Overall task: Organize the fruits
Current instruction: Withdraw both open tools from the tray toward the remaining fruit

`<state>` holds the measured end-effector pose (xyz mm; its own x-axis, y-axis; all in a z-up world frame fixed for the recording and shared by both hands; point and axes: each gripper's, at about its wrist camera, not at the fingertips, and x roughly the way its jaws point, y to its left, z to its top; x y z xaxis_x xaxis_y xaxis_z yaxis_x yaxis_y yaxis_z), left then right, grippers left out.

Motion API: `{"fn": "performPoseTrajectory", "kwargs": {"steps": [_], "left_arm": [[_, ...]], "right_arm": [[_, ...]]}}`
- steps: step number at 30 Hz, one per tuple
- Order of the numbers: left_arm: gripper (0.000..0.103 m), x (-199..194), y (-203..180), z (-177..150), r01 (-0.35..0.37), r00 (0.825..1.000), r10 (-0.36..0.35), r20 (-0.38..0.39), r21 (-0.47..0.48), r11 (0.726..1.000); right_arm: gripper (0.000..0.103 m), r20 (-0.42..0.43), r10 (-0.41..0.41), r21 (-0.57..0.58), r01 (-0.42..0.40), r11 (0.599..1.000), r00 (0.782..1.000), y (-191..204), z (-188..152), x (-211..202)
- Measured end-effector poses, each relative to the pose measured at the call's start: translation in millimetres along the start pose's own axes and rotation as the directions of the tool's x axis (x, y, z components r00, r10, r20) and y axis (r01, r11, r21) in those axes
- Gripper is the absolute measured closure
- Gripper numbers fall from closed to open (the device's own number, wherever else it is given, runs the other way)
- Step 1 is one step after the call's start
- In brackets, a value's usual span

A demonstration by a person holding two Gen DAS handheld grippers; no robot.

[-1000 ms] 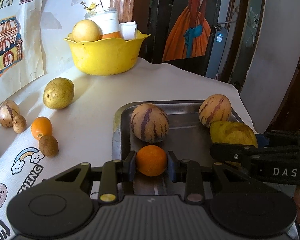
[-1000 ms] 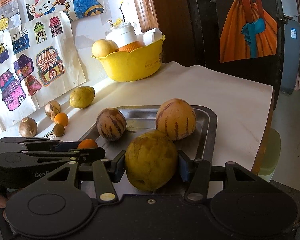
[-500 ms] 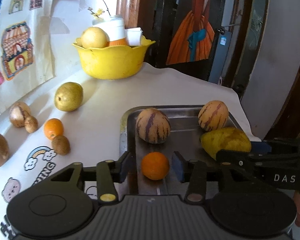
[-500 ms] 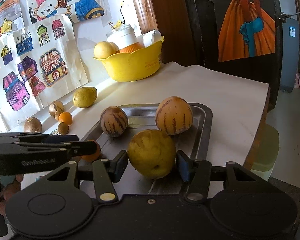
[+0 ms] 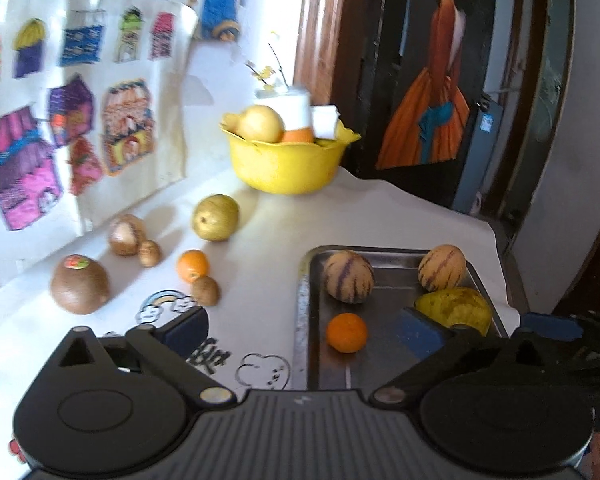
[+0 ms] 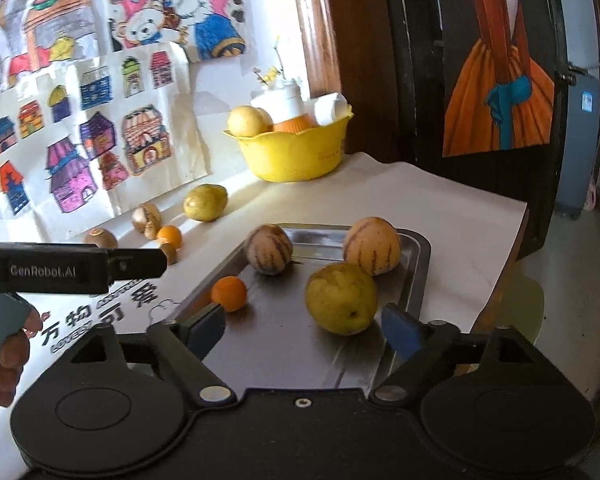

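Since the earlier frames both claws had let go and drawn back: the small smooth orange (image 5: 347,332) that the left claw (image 5: 306,330) had pinched and the lumpy yellow-green pear-like fruit (image 6: 341,298) that the right claw (image 6: 302,326) had pinched now lay free on the shiny rectangular metal tray (image 6: 416,276). The left claw was spread wide, one blue-padded finger over the printed white cloth and the other over the tray, with the orange between them but touching neither. The right claw was likewise spread, its fingers apart on either side of the yellow-green fruit and clear of it.

Two round cream melons with purple stripes sat at the far end of the tray, one near the left rim (image 5: 348,276) and one near the right (image 5: 442,268); the right one lay just behind the yellow-green fruit.

Off the tray, on the cloth-covered counter (image 5: 268,264), lay a dull green-yellow round pear (image 5: 215,217), a second small orange (image 5: 192,265) just beside a small brown oval fruit (image 5: 206,290), a pale striped round fruit (image 5: 125,234) touching another small brown one (image 5: 149,253), and a large fuzzy brown fruit with a sticker (image 5: 80,284). A glossy yellow scalloped plastic bowl (image 5: 286,164) stood at the back against the wall, holding a pale round fruit and white containers.
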<state>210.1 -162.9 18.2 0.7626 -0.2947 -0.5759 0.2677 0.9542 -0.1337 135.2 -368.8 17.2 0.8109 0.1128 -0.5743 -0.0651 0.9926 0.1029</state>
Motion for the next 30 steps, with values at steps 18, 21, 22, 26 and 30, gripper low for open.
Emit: {"fn": "performPoseTrajectory", "kwargs": {"steps": [18,21,22,26,30], "left_arm": [[0.0,-81.9,41.5,-58.6,-0.068,0.997,0.066,-0.037,-0.042,0.997],[0.0,-89.1,50.7,-71.6,-0.079,0.995,0.076,-0.061,-0.043,0.996],[0.0,-90.9,53.8,-75.7,-0.087,0.994,0.084,-0.07,-0.041,0.995],[0.0,-100.4,68.8,-91.5,-0.125,0.988,0.12,-0.1,-0.039,0.991],[0.0,-112.4,82.0,-100.9,-0.166,0.981,0.16,-0.108,-0.05,0.985]], "right_arm": [[0.001,-0.09,-0.037,-0.083,0.029,0.996,0.995,68.8,-46.6,-64.5],[0.001,-0.12,-0.042,-0.075,0.033,0.997,0.992,79.2,-58.0,-70.5],[0.001,-0.131,-0.042,-0.071,0.033,0.997,0.991,82.8,-62.1,-72.5],[0.001,-0.162,-0.013,-0.041,0.006,0.999,0.987,99.2,-76.5,-80.9],[0.001,-0.202,0.014,-0.054,-0.025,0.998,0.979,121.7,-86.1,-83.6]]}}
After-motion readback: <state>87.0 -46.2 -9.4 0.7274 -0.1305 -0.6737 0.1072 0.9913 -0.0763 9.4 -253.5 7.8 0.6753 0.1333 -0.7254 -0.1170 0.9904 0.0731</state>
